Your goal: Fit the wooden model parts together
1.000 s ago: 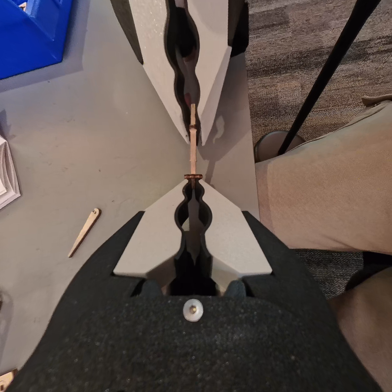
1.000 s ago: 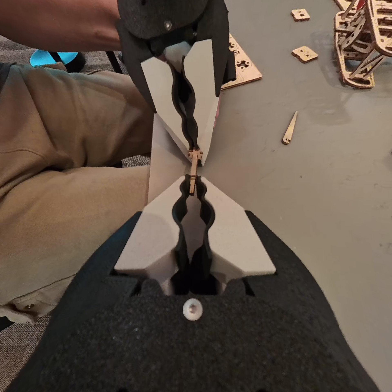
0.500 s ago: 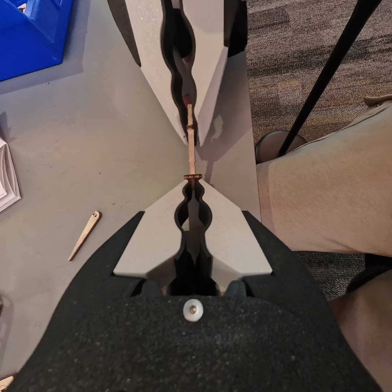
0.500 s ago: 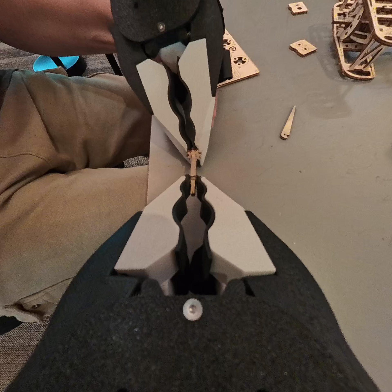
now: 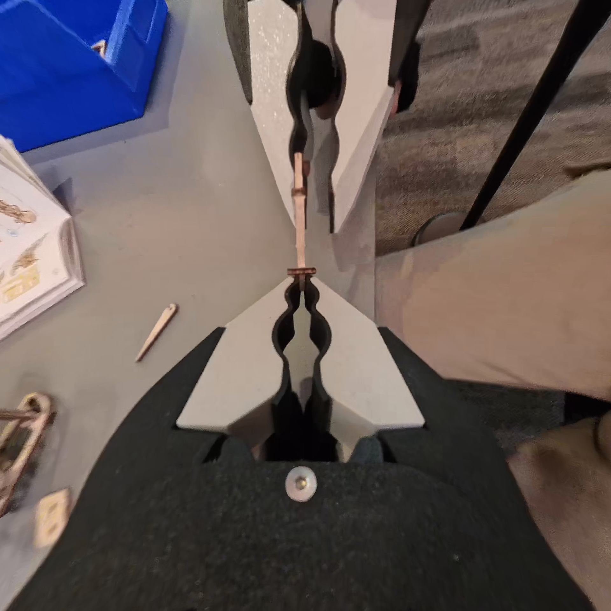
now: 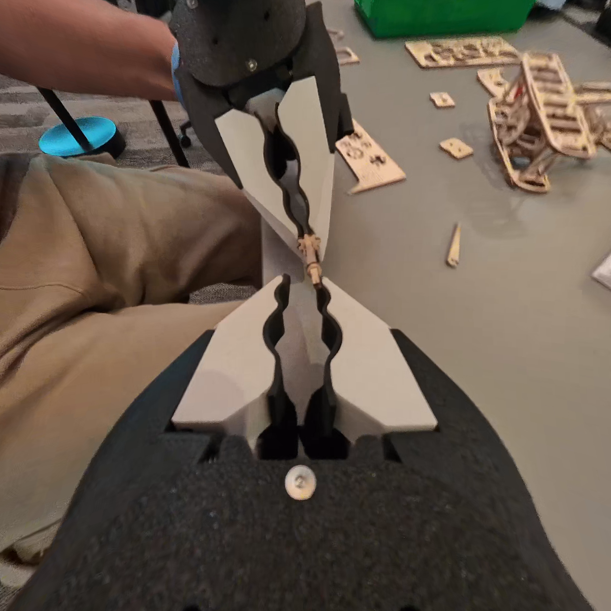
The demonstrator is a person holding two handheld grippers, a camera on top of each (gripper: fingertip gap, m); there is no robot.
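Wooden stick (image 5: 300, 228) with small cross-piece (image 5: 301, 271) hanging above the tabletop's (image 5: 185, 211) near edge, pinched at one end by the left gripper (image 5: 301, 287), tips closed on it. Right gripper (image 6: 302, 284) pointing straight at the left one, tips parted, right fingertip (image 6: 325, 292) touching the stick's free end. Blurring the wooden model (image 6: 542, 132) toward the far edge; cutting off the forearm (image 6: 82, 56).

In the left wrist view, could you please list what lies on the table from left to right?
White booklet → loose pointed wooden sliver → wooden rod pinched in the left gripper, its far end between the right gripper's fingers.
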